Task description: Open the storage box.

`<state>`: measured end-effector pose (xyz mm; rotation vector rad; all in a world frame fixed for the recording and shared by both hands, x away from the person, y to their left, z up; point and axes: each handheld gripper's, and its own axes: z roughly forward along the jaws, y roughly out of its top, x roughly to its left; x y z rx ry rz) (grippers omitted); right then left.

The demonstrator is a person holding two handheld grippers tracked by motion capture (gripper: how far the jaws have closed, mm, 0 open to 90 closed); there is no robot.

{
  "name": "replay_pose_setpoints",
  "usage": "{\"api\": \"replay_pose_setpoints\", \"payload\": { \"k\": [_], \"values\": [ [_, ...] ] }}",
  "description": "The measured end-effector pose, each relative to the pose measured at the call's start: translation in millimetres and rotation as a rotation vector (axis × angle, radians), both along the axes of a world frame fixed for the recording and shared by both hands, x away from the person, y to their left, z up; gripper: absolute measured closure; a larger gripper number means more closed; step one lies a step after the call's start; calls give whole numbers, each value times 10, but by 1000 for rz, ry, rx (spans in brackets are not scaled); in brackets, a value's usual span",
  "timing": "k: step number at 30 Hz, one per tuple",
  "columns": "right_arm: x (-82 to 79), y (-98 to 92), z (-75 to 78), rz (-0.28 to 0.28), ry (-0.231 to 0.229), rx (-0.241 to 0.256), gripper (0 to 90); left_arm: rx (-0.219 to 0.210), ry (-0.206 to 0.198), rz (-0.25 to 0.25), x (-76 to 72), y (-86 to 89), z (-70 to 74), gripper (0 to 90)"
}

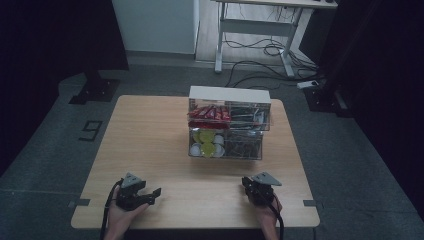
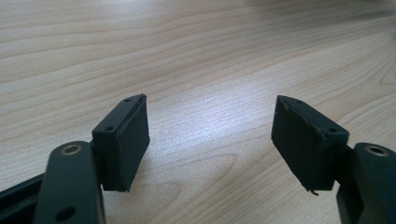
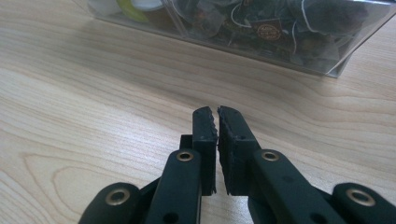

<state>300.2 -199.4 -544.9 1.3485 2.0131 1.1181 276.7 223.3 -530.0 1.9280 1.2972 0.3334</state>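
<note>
A clear two-tier organizer (image 1: 227, 127) with a white top stands at the middle back of the wooden table (image 1: 145, 145). Its upper tier holds red sachets (image 1: 209, 114); the lower tier holds yellow and white capsules (image 1: 206, 142) on the left and dark tea bags (image 1: 243, 145) on the right. My left gripper (image 1: 152, 194) rests near the front left edge, held by a hand, its jaws wide apart over bare wood (image 2: 210, 116). My right gripper (image 1: 255, 187) sits at the front right, jaws together and empty (image 3: 217, 112), pointing at the organizer's tea-bag compartment (image 3: 280, 32).
Black cables trail from both grippers off the table's front edge. Beyond the table stand a white desk frame (image 1: 255, 30), floor cables (image 1: 260, 65) and a power strip (image 1: 310, 84). Dark stands flank the back left (image 1: 95, 87) and back right (image 1: 325, 95).
</note>
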Motion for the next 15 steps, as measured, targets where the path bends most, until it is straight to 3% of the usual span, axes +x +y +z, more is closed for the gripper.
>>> {"api": "replay_pose_setpoints", "payload": {
  "k": [8, 9, 15],
  "values": [
    [-12, -13, 25, -13, -20, 24, 855, 28, 26, -18, 15, -60, -58, 275],
    [-9, -18, 22, -15, -20, 27, 854, 40, 48, -29, 26, -89, -89, 272],
    [8, -19, 14, -17, -17, 38, 854, 48, 50, -55, 15, -150, -99, 265]
  ]
}}
